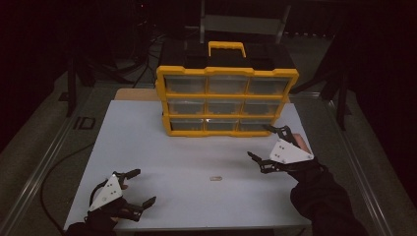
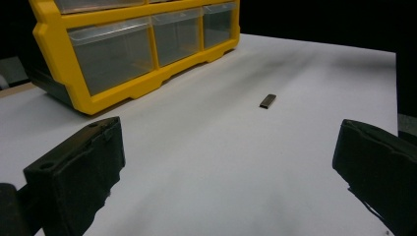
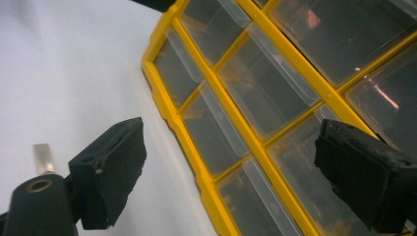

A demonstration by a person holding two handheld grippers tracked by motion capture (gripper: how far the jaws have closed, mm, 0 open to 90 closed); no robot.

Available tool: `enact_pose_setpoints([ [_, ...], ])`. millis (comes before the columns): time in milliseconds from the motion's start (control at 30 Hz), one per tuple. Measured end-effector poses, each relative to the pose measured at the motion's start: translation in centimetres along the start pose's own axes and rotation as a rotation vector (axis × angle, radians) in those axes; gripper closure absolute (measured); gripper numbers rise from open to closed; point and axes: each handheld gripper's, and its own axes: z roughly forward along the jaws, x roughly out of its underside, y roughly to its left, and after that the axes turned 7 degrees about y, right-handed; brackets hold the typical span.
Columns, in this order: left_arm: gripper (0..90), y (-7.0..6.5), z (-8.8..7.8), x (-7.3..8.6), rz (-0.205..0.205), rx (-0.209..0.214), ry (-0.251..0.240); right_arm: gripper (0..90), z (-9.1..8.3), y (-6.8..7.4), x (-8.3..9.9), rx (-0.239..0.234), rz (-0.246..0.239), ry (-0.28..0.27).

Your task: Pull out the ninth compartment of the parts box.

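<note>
Dark surroundings frame a white tabletop (image 1: 162, 147) bordered by grey metal rails. At its far edge stands a yellow drawer cabinet (image 1: 226, 101) with clear drawers and a carry handle. A small flat metal piece (image 1: 215, 178) lies on bare board between the left gripper (image 1: 138, 188), jaws spread, and the right gripper (image 1: 264, 143), jaws spread near the cabinet's lower right corner.

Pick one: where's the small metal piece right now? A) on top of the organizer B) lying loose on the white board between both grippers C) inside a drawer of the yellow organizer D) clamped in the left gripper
B: the small metal piece lies flat on the white board, in front of the yellow organizer, apart from the open left gripper and the open right gripper.
</note>
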Motion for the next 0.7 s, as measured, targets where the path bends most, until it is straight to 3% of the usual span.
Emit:
enact_pose_setpoints([
  [233, 0.0, 0.0, 0.0, 0.0, -0.002, 0.003, 0.000, 12.3, 1.5, 0.1, 0.1, 0.048, -0.083, 0.038],
  [500, 0.0, 0.0, 0.0, 0.0, 0.002, 0.002, 0.001, 13.7, 3.6, 0.4, 0.1, 0.035, -0.146, 0.084],
  [700, 0.0, 0.0, 0.0, 0.0, 0.002, 0.002, 0.000, 15.0, 5.0, 0.8, 0.2, 0.055, -0.195, 0.117],
])
